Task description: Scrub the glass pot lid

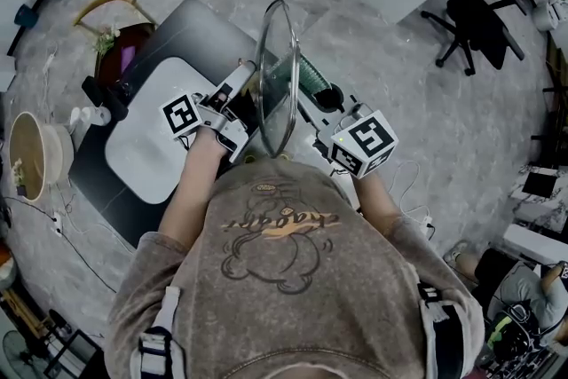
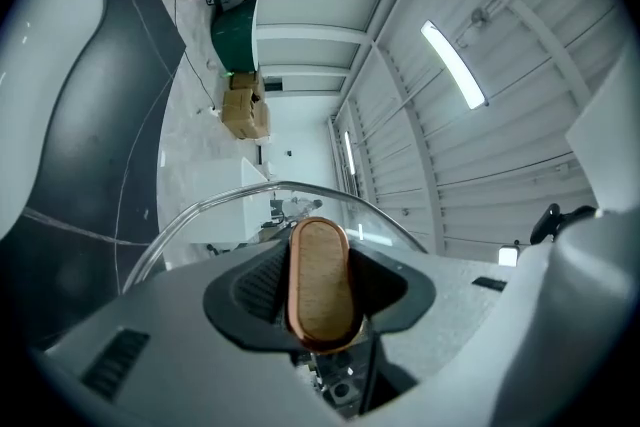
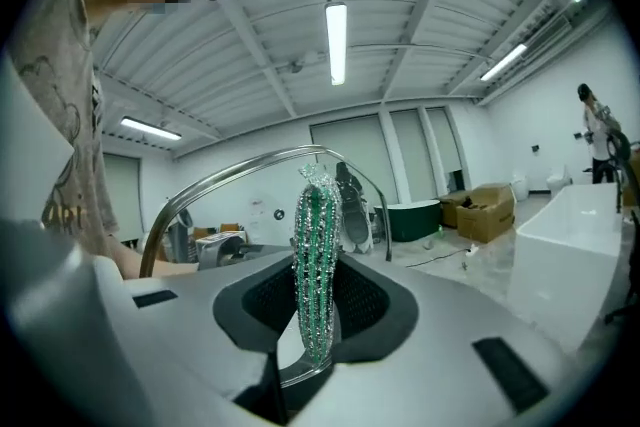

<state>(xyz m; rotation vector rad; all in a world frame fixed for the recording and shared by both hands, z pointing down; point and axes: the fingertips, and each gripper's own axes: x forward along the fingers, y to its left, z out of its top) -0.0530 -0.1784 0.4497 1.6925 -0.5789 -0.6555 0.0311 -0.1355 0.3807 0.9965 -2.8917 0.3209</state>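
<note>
Head view, lid: the glass pot lid (image 1: 277,71) stands on edge in the air above the dark table (image 1: 191,35), between the two grippers, its rim running away from the person.
Head view, left gripper: the left gripper (image 1: 245,93) meets the lid's left face at its middle.
Head view, right gripper: the right gripper (image 1: 312,95) comes in from the opposite side and carries a green scrubber (image 1: 310,74) just beside the right face. Whether the two touch cannot be told here.

Left gripper view, grip: the jaws are clamped on the lid's wooden knob (image 2: 321,277), whose long axis stands upright in the frame. The glass arcs behind the knob, with its rim (image 2: 195,218) in view.

Right gripper view, grip: the jaws are closed on the green scrubber (image 3: 317,255), which stands upright between them, tip outward.
Right gripper view, target: the lid's metal rim (image 3: 228,173) curves just beyond the scrubber, dead ahead of the jaws.

Key relation: the glass lies straight ahead of the scrubber. Since the knob faces left, the scrubbing hand likely faces the lid's underside, and a short push forward should bring the scrubber to the glass.
</note>
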